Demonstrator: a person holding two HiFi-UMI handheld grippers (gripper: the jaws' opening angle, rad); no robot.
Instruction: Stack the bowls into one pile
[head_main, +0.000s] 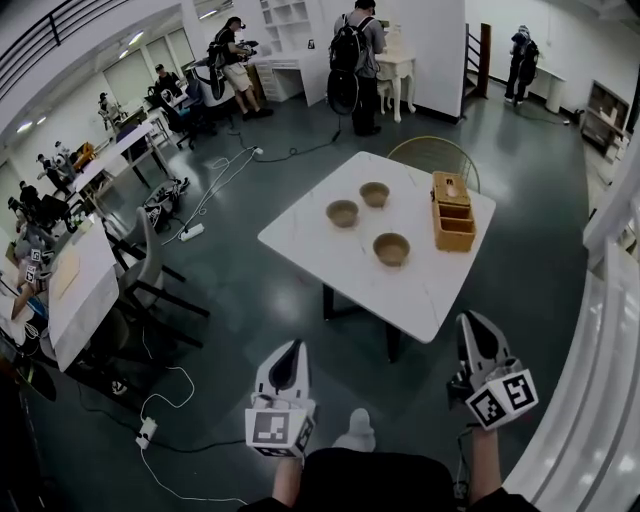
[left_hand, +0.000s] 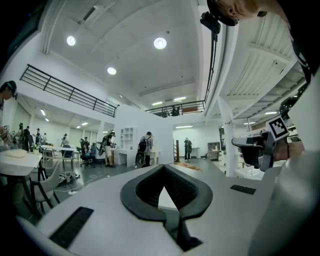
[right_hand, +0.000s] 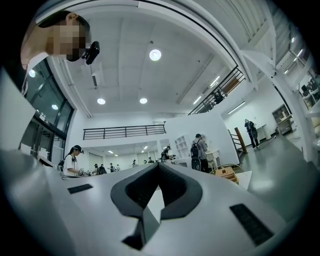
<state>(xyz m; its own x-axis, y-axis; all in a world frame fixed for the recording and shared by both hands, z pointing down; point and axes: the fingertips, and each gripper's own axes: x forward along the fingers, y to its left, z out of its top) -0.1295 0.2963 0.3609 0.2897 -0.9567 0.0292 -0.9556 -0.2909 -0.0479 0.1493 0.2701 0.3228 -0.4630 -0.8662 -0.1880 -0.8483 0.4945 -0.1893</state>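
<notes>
Three brown bowls stand apart on a white table (head_main: 330, 260): one at the left (head_main: 342, 213), one behind it (head_main: 375, 194), one nearer me (head_main: 391, 249). Both grippers hover over the floor short of the table's near edge, well away from the bowls. My left gripper (head_main: 295, 346) has its jaws closed tip to tip with nothing in them, as its own view also shows (left_hand: 163, 167). My right gripper (head_main: 470, 321) is shut and empty too (right_hand: 157, 165). Both point roughly level toward the table.
A tan wooden box (head_main: 452, 212) sits on the table's right side. A round-backed chair (head_main: 432, 154) stands behind the table. Another white table (head_main: 80, 290) with grey chairs is at the left, cables (head_main: 160, 400) lie on the floor, and a white railing (head_main: 600, 400) runs along the right.
</notes>
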